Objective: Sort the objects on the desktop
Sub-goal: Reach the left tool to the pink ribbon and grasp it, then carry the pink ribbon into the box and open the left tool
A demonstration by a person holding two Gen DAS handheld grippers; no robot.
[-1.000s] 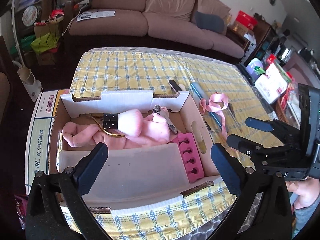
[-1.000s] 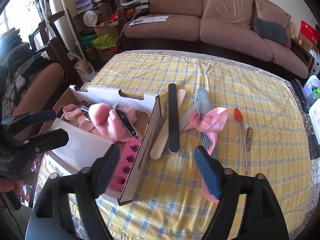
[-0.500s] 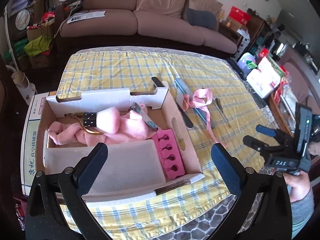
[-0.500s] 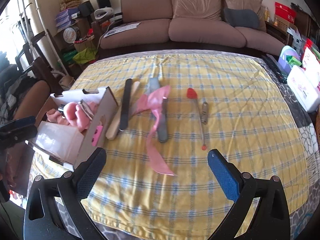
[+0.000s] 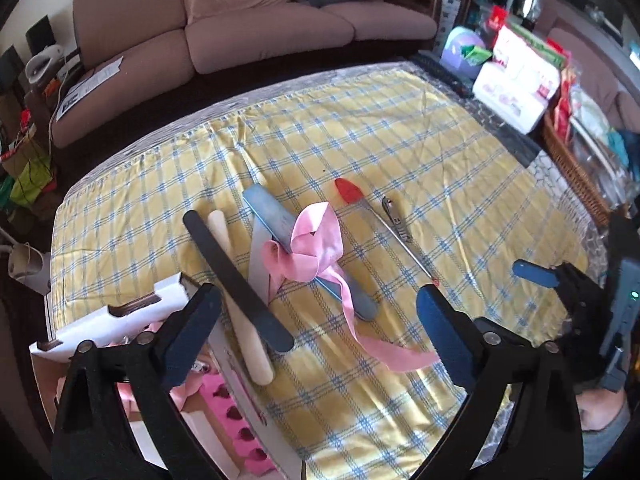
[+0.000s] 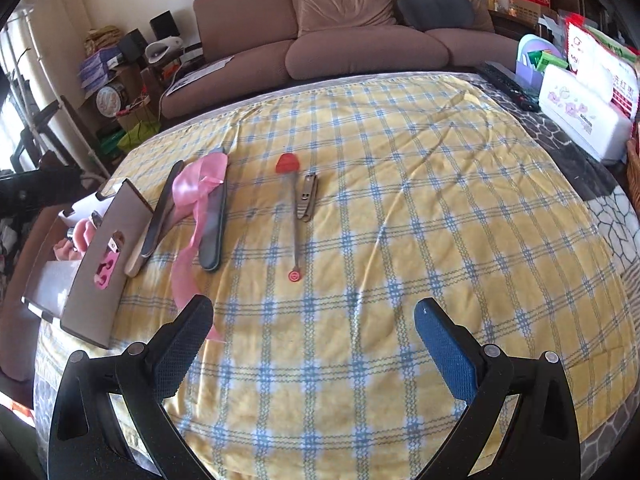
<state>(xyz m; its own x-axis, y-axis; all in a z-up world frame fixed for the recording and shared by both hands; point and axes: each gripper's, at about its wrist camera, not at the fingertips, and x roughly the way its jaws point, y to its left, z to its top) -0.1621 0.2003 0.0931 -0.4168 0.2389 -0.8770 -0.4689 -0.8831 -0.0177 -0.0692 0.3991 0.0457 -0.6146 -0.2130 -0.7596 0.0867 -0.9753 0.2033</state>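
We hold both grippers above the yellow checked tablecloth (image 6: 400, 208), and neither grasps anything: the left gripper (image 5: 316, 332) and the right gripper (image 6: 312, 340) both have their jaws spread wide. At the table's left edge sits the cardboard box (image 6: 100, 264); in it we see a pink toe separator (image 5: 240, 436) and some pink cloth (image 6: 76, 236). Beside the box, on the cloth, lie a black nail file (image 5: 236, 280), a cream file (image 5: 244, 332), a blue file (image 5: 280, 228) with a pink ribbon (image 5: 316, 248) across it, a red-tipped tool (image 6: 294, 216) and nail clippers (image 6: 307, 198).
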